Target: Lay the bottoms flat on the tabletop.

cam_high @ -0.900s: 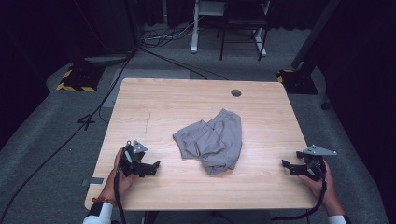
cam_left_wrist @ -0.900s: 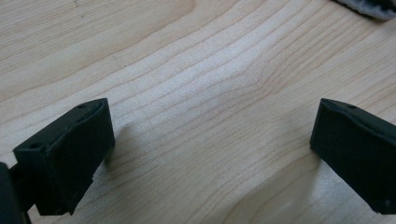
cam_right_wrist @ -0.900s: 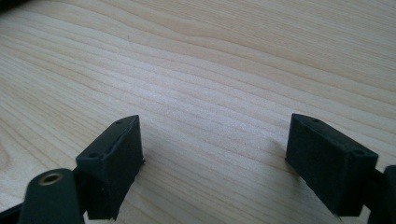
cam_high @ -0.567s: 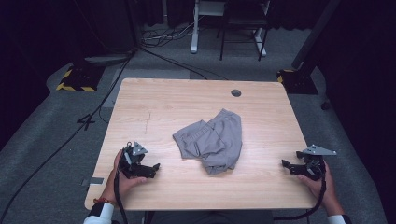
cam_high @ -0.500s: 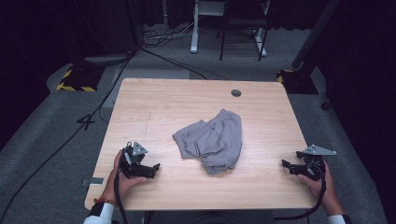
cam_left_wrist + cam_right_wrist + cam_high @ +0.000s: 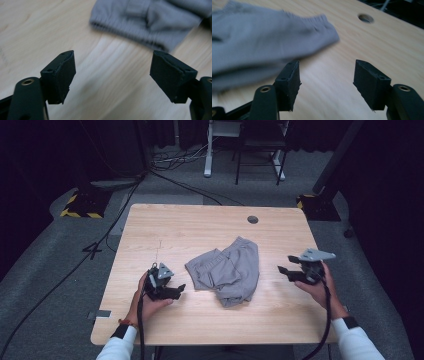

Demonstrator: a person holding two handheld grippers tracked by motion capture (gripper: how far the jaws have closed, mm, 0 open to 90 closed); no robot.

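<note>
garment: crumpled grey shorts (image 6: 227, 270) lie near the middle of the bench (image 6: 190, 227), bunched and folded over themselves; ribbed waistband shows in the left gripper view (image 6: 130, 27) and an elastic edge in the right gripper view (image 6: 312, 21).
left hand-held gripper: (image 6: 176, 290) low over the bench just beside the shorts' left edge, jaws standing apart, nothing between them; bare wood between the pads (image 6: 61, 75).
right hand-held gripper: (image 6: 325, 82) near the shorts' right side but apart from them, jaws apart and empty; seen in the high view at (image 6: 287, 271).
step in hand (judged): both hand-held grippers closing in on the cloth from either side, likely to pick up an edge and spread or fold it.
risk, layers: the cloth is doubled over, so a pinch at the near edge could catch two layers or only a loose fold, and the garment would lift as a lump rather than open.
risk, bench: jaws coming in low may scrape the wood and push the cloth ahead instead of getting under it.
risk, uneven pull: if one side grips before the other, the shorts could drag sideways and twist.
other: cable hole (image 6: 252, 219) at the far side, well apart from the work.
</note>
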